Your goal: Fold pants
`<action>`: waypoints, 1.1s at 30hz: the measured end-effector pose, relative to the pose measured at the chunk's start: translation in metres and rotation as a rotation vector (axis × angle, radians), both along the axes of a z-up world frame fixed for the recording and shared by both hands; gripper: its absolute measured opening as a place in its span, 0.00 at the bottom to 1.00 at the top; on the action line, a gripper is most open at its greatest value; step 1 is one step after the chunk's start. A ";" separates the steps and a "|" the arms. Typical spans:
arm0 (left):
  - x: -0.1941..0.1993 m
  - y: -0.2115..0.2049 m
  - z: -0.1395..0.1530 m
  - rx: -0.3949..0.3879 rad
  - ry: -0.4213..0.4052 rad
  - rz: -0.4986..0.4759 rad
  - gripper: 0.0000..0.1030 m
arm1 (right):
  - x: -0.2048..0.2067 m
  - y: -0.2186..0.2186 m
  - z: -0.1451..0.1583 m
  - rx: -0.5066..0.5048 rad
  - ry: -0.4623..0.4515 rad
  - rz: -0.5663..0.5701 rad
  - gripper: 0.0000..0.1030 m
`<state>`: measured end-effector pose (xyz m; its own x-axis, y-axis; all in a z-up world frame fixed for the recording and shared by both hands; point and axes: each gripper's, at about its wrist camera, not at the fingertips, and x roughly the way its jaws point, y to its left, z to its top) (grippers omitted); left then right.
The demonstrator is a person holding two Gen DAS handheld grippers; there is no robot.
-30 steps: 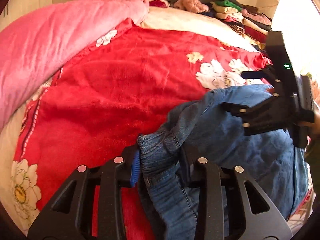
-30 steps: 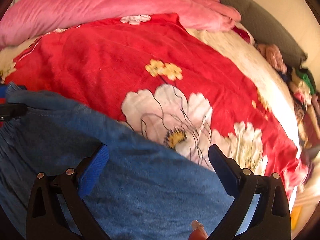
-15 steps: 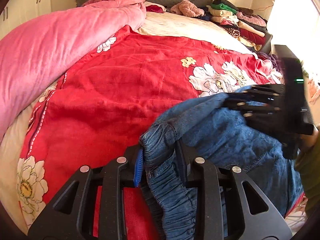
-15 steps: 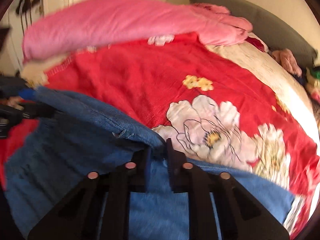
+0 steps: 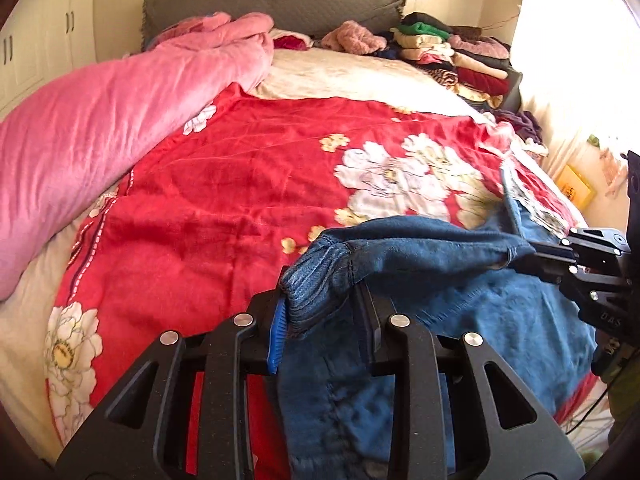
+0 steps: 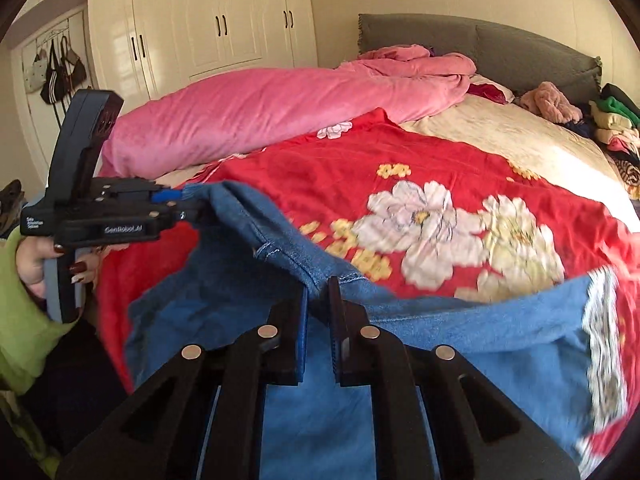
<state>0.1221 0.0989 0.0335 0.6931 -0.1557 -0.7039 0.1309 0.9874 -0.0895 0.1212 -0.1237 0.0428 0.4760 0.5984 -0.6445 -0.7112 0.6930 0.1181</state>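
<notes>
The pants (image 5: pixel 460 308) are blue denim, partly lifted off the near edge of the bed, over the red floral blanket (image 5: pixel 224 200), with most of the cloth hanging or trailing below the raised edge. The left gripper (image 5: pixel 320 320) is clamped at a narrow gap on the thick, gathered elastic waistband (image 5: pixel 316 284), which bunches between its pads; the right gripper (image 6: pixel 318 312) is pinched nearly closed on a stitched edge of the same garment, and the denim between the two holds runs as a sagging band rather than a taut line. By the look of it this is a soft, fairly heavy fabric — it drapes and folds under its own weight, so it will swing and drag when carried, and a one-layer pinch may slip. The ribbed waistband seems the surest place to hold, being thick and grippy; seams and hems are the next best, since the stitching gives the pads something to bite. Nothing here is fragile, though the plush blanket may catch the cloth as it is laid down. A frayed pale hem (image 6: pixel 600 344) shows at the far right — probably a leg end, which would need squaring before any fold.
</notes>
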 end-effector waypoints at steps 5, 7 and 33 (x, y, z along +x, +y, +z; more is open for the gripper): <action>-0.030 -0.002 -0.004 -0.002 -0.006 -0.004 0.22 | -0.044 0.001 -0.005 0.001 0.010 0.041 0.08; -0.040 0.002 -0.005 -0.019 -0.004 0.000 0.22 | -0.062 0.002 -0.006 -0.001 0.006 0.064 0.08; -0.135 0.042 -0.038 -0.089 0.122 0.141 0.28 | -0.132 0.023 -0.052 -0.108 0.079 0.121 0.09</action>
<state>-0.0132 0.1411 -0.0043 0.6224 -0.1283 -0.7721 -0.0252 0.9827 -0.1836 -0.0106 -0.1007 -0.0087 0.3496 0.5736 -0.7408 -0.7818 0.6144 0.1068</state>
